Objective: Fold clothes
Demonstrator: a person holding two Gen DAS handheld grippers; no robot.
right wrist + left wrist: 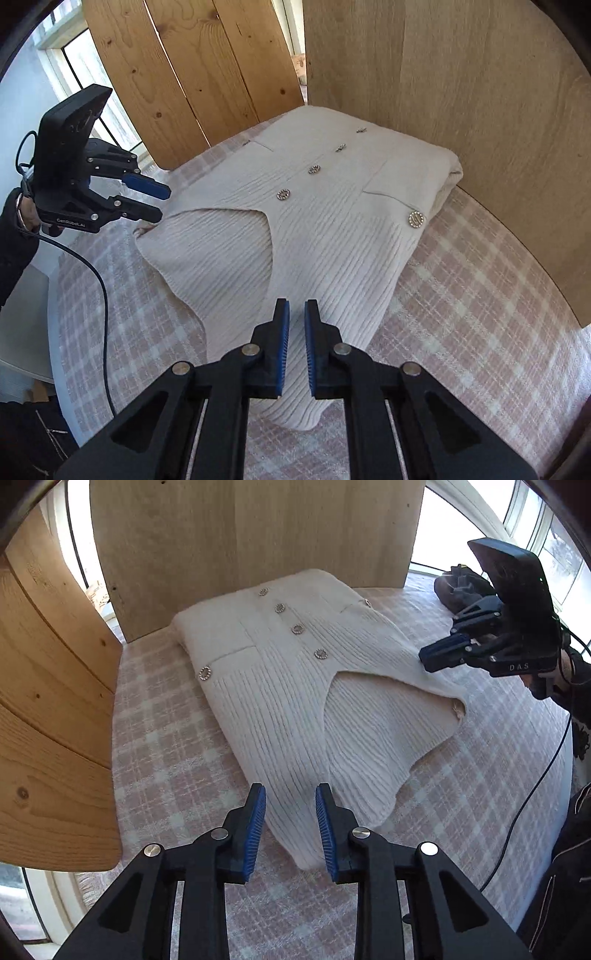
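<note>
Left wrist view puts your left gripper (290, 830) at the bottom centre of the frame, its blue pads parted by a moderate gap with the narrow near end of the cream knit cardigan (295, 686) lying between and below them. Nothing is pinched yet; the pads sit either side of the knit without pressing it, which looks like a line-up for taking that end.

The cardigan lies on the pink checked cloth (162, 760), running from the bottom centre up to the middle of the frame, its far end already doubled over into a thick roll against the pale wooden panel (258, 535). The buttons (297, 629) face up, so the front is on top. One shoulder strap spreads toward the right of the frame.

Right wrist view shows your right gripper (296, 347) at the bottom centre, jaws nearly closed with only a thin slit between the pads. They hang over the other near end of the cardigan; I see no fabric caught in them. With both tools over the near ends, you seem set to lift those ends and carry them toward the panel for the next fold. The pine boards (177, 74) at the upper left hem in that side.
</note>
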